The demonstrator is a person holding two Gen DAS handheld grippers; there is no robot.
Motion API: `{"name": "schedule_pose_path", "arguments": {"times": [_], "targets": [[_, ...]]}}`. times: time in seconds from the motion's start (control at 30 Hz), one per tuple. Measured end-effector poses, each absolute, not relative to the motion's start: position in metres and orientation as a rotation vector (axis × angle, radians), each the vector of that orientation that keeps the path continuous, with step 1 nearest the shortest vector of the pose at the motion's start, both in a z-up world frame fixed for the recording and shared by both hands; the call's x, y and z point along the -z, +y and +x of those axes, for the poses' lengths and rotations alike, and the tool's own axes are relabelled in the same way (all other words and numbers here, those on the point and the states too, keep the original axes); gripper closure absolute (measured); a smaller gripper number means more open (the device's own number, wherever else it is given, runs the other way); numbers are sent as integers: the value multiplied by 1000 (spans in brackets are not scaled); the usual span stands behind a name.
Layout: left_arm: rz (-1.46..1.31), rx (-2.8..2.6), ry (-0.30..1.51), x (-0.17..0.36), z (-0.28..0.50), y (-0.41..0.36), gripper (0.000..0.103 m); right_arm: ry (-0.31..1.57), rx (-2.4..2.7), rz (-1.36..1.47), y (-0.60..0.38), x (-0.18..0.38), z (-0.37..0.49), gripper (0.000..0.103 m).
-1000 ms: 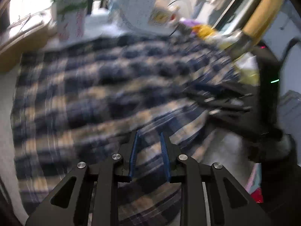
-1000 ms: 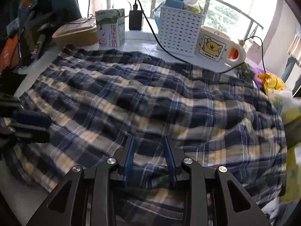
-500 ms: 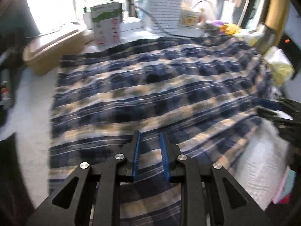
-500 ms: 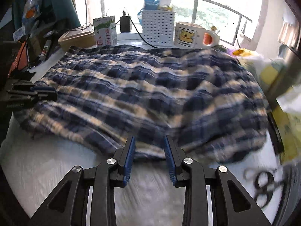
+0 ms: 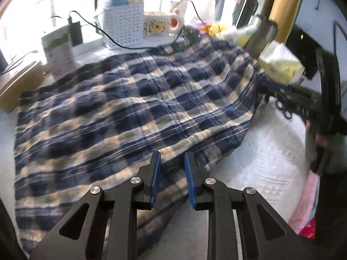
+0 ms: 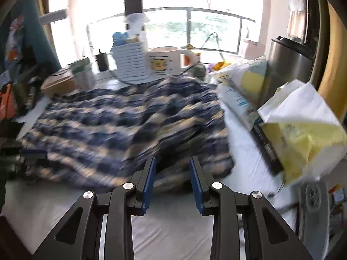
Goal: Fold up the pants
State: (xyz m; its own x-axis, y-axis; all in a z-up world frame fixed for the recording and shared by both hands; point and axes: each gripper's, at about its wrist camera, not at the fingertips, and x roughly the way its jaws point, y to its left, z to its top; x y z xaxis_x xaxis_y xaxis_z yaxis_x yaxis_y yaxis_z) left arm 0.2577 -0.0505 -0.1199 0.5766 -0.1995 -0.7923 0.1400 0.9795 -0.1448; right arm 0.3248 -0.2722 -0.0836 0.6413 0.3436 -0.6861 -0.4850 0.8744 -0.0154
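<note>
The blue and beige plaid pants (image 5: 134,108) lie spread over the white table; they also show in the right wrist view (image 6: 121,125). My left gripper (image 5: 172,160) is over the pants' near edge, its blue pads a little apart with cloth between and under them. My right gripper (image 6: 172,164) is open and empty, just in front of the pants' near right corner. The right gripper also shows at the right edge of the left wrist view (image 5: 299,101), beside the pants' right edge. The left gripper (image 6: 28,155) shows at the pants' left edge in the right wrist view.
At the back stand a white slotted basket (image 5: 123,26), a cartoon mug (image 5: 160,27), a milk carton (image 5: 59,54) and a tan box (image 5: 19,82). Yellow packets (image 6: 299,134), a steel flask (image 6: 288,65) and a phone (image 6: 313,197) crowd the right side.
Both grippers have pulled back toward the near side. The right gripper has come off the cloth and opened wider. The pants' near edge now lies farther from the table's front.
</note>
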Motion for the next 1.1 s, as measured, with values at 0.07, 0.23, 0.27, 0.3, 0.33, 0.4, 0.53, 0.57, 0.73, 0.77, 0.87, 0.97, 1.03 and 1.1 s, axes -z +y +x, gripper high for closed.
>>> {"name": "schedule_pose_path", "arguments": {"times": [0.07, 0.23, 0.27, 0.3, 0.33, 0.4, 0.53, 0.57, 0.73, 0.77, 0.87, 0.97, 1.03, 1.1], "targets": [[-69, 171, 972, 131, 271, -51, 80, 770, -444, -218, -272, 91, 339, 69], [-42, 129, 967, 130, 284, -46, 80, 808, -454, -268, -270, 110, 339, 70], [-49, 127, 971, 129, 286, -44, 80, 812, -457, -266, -271, 110, 337, 70], [-55, 125, 979, 128, 286, -43, 80, 818, -460, -268, -272, 111, 336, 70], [-54, 123, 984, 128, 286, -42, 80, 822, -463, -270, -273, 112, 335, 70], [-60, 125, 994, 127, 285, -37, 80, 831, -465, -276, -276, 113, 331, 70], [-56, 93, 996, 125, 279, -22, 80, 842, -449, -271, -284, 113, 323, 70], [-60, 85, 996, 124, 278, -19, 80, 851, -437, -260, -287, 113, 320, 70], [-97, 74, 949, 110, 269, 0, 80, 881, -390, -176, -306, 109, 307, 70], [-101, 75, 939, 108, 267, 3, 79, 882, -386, -131, -311, 105, 305, 70], [-118, 77, 908, 99, 263, 11, 78, 878, -396, -37, -318, 97, 303, 64], [-131, 70, 886, 93, 259, 23, 73, 871, -394, 27, -317, 94, 307, 23], [-141, 55, 873, 90, 256, 34, 72, 879, -394, 66, -315, 97, 312, 23], [-157, 29, 860, 86, 252, 47, 71, 871, -389, 97, -311, 98, 320, 23]]}}
